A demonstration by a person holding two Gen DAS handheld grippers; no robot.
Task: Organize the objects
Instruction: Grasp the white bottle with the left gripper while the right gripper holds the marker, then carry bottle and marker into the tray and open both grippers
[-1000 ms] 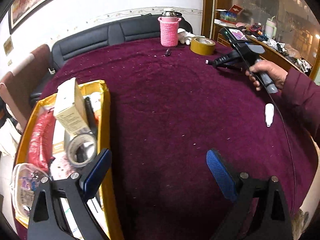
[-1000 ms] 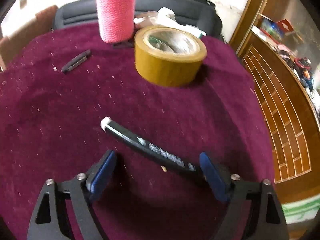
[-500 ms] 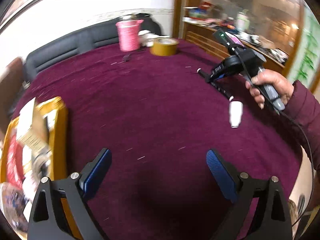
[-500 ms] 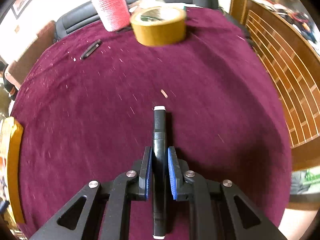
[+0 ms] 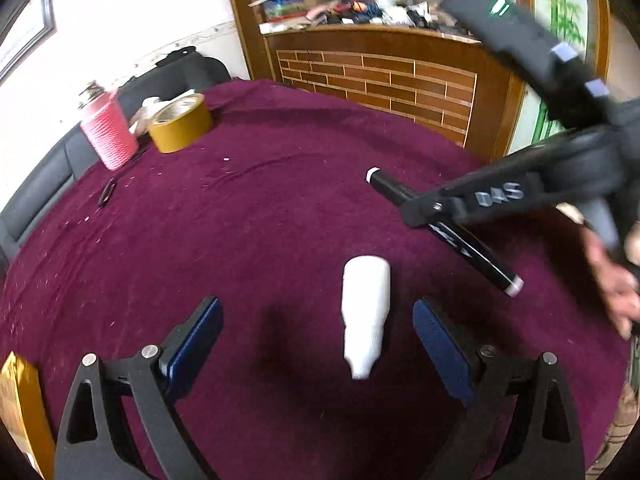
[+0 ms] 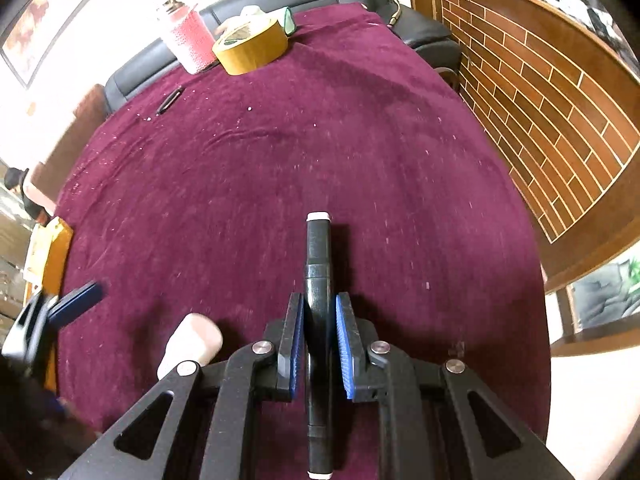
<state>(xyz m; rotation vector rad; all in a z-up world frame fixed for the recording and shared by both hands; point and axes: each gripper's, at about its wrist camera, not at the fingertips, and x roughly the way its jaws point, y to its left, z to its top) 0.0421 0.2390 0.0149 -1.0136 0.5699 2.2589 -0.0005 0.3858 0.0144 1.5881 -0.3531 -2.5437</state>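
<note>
Left wrist view: small white plastic bottle (image 5: 366, 312) lies on the maroon cloth between the left gripper (image 5: 318, 330)'s spread fingers, its long axis along them, cap nearest; right gripper (image 6: 318, 330) is clamped on a black white-capped marker (image 6: 318, 280) beside it

Both grippers (image 5: 316, 344) (image 6: 318, 344) had black frames, silver screws, ribbed blue pads (image 6: 344, 344); one bore what looked like "D4S".

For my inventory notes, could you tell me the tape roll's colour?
Mustard yellow tape roll, clearest in the right wrist view.
</note>
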